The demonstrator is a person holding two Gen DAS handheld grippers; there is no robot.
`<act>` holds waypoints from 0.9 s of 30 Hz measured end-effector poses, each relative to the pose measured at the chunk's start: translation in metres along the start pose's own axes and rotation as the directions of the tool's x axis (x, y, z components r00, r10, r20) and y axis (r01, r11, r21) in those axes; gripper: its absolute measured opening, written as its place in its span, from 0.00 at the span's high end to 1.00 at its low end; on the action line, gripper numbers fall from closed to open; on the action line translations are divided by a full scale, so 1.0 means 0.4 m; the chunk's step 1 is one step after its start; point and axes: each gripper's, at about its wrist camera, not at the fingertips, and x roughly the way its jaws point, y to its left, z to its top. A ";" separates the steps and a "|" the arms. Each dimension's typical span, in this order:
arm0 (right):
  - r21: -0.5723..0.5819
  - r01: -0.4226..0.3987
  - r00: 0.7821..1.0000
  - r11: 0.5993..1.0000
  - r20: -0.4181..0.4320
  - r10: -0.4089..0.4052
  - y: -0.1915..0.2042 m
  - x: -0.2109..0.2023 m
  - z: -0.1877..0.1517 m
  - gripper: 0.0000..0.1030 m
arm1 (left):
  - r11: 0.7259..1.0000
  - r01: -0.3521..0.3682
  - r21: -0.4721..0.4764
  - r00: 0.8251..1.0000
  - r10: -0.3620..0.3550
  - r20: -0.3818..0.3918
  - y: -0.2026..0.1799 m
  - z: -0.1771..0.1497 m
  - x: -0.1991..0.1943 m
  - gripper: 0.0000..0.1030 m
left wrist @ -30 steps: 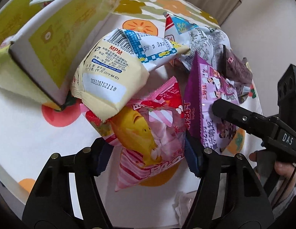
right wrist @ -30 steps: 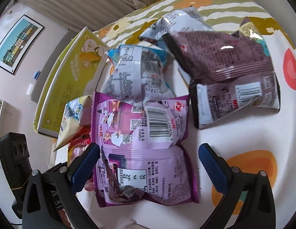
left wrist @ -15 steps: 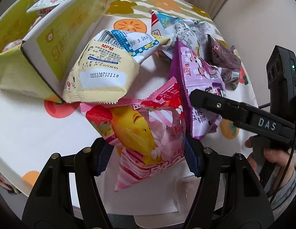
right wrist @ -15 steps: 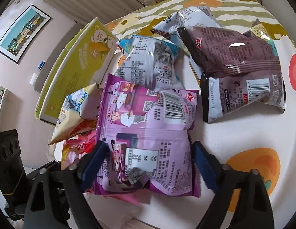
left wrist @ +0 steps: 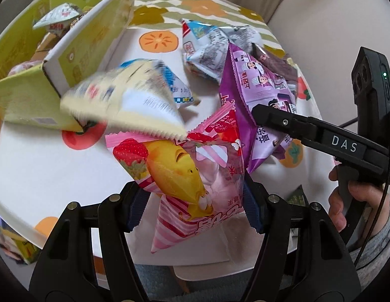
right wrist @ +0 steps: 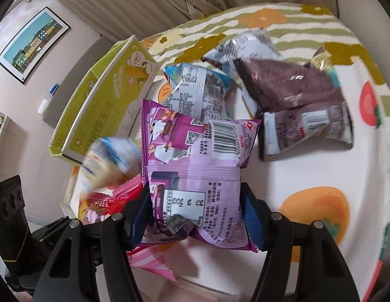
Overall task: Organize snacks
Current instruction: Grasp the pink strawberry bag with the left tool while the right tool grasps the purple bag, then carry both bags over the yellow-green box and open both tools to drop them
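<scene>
My left gripper is shut on a pink strawberry snack bag and holds it above the table. My right gripper is shut on a purple snack bag, also lifted; this bag also shows in the left wrist view, with the right gripper's finger across it. A cream-yellow snack bag is blurred, tumbling beside the green cardboard box. The box holds several packets.
On the flowered tablecloth lie a blue-and-white bag, a dark maroon bag and a silver bag. The table's near edge is just below my left gripper. A wall with a picture is to the left.
Both grippers have lifted their bags upward. The right gripper closed on the purple bag. The cream-yellow bag slid off the pink one and is falling, blurred.
</scene>
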 end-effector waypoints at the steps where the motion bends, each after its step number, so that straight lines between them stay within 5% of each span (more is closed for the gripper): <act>1: -0.004 0.005 1.000 1.000 0.003 -0.005 0.004 -0.007 -0.002 0.40 | 1.000 0.007 0.005 1.000 -0.007 0.006 -0.003 0.001 -0.007 0.40; 17: -0.081 0.040 0.988 0.996 0.150 -0.027 0.119 -0.206 0.047 0.40 | 0.998 0.037 0.049 0.985 -0.045 0.168 -0.014 0.102 -0.190 0.40; 27: -0.186 0.034 0.978 0.982 0.210 0.006 0.294 -0.199 0.168 0.40 | 1.000 -0.004 0.001 0.969 0.003 0.248 0.175 0.234 -0.302 0.40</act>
